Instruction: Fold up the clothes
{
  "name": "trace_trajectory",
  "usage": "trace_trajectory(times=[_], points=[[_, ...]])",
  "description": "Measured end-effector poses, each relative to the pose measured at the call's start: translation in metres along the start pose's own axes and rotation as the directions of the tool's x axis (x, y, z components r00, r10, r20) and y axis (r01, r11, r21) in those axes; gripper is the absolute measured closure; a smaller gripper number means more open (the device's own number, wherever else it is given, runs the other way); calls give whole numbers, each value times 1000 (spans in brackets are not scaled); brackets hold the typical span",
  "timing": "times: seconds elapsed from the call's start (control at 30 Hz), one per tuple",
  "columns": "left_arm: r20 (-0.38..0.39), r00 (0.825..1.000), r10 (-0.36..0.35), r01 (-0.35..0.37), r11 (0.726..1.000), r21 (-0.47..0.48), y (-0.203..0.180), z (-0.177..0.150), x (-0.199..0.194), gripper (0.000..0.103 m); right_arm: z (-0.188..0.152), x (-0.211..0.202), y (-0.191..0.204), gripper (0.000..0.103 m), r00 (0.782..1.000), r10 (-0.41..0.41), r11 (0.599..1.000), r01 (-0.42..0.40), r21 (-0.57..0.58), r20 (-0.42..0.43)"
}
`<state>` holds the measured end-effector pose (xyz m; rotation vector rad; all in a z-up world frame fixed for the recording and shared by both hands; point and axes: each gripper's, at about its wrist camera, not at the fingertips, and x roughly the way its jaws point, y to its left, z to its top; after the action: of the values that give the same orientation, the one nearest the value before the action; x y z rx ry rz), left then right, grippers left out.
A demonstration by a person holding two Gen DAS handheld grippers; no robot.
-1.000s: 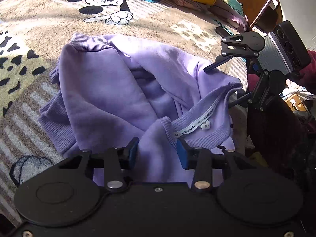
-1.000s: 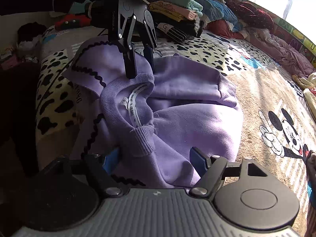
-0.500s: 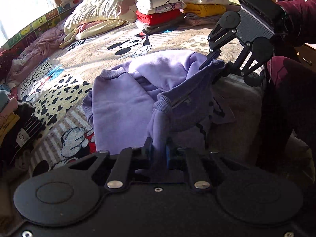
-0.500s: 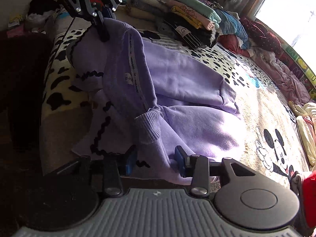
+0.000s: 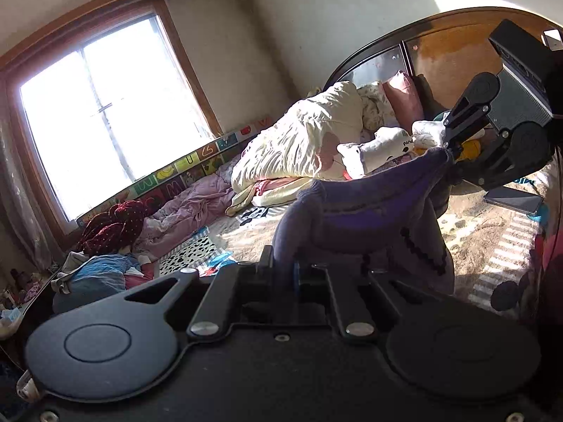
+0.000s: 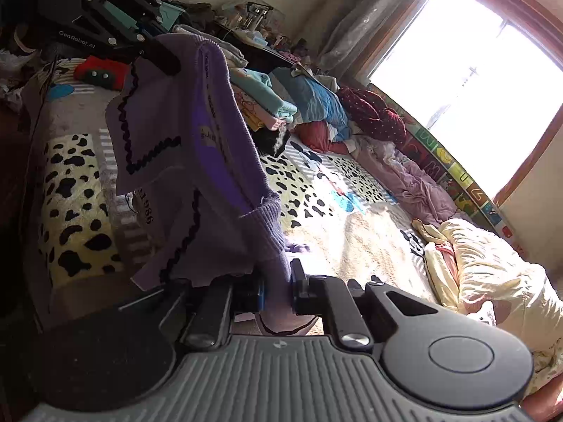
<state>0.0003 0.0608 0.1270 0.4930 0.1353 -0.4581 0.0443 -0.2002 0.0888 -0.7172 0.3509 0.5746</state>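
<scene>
Above the patterned bed cover (image 6: 337, 218), the purple sweatshirt (image 6: 211, 161) is hanging in the air, stretched between the two claws by its neckline. The left gripper (image 5: 293, 274) is sitting clamped tight on a ribbed stretch of the collar, and the right gripper (image 6: 278, 290) is closing onto the ribbed cloth pinched between its pads at the other end. The garment's long axis is running from claw to claw along the collar band, with the body and sleeves drooping below toward the bed, so each claw is meeting the cloth straight ahead of its own fingers and neither hand is nearer than the other. The coming move, as I judge it, is hinging on keeping that span taut and level while the body is being laid flat.

From the right wrist, the neck label, the black wavy trim and the stacked folded clothes (image 6: 267, 102) are showing. From the left wrist, those are hiding; it is giving the headboard (image 5: 454, 56), a cream quilt (image 5: 302, 144) and the window (image 5: 105, 112) instead
</scene>
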Motion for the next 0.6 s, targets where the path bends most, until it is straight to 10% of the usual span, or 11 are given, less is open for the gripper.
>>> trace_trajectory(times=[0.4, 0.6], points=[[73, 995, -66, 71, 996, -62, 2, 61, -73, 95, 58, -131, -37, 89, 1000, 17, 1000, -17, -13, 20], [-61, 988, -141, 138, 989, -43, 13, 43, -4, 95, 56, -95, -58, 89, 987, 149, 988, -146, 50, -64]])
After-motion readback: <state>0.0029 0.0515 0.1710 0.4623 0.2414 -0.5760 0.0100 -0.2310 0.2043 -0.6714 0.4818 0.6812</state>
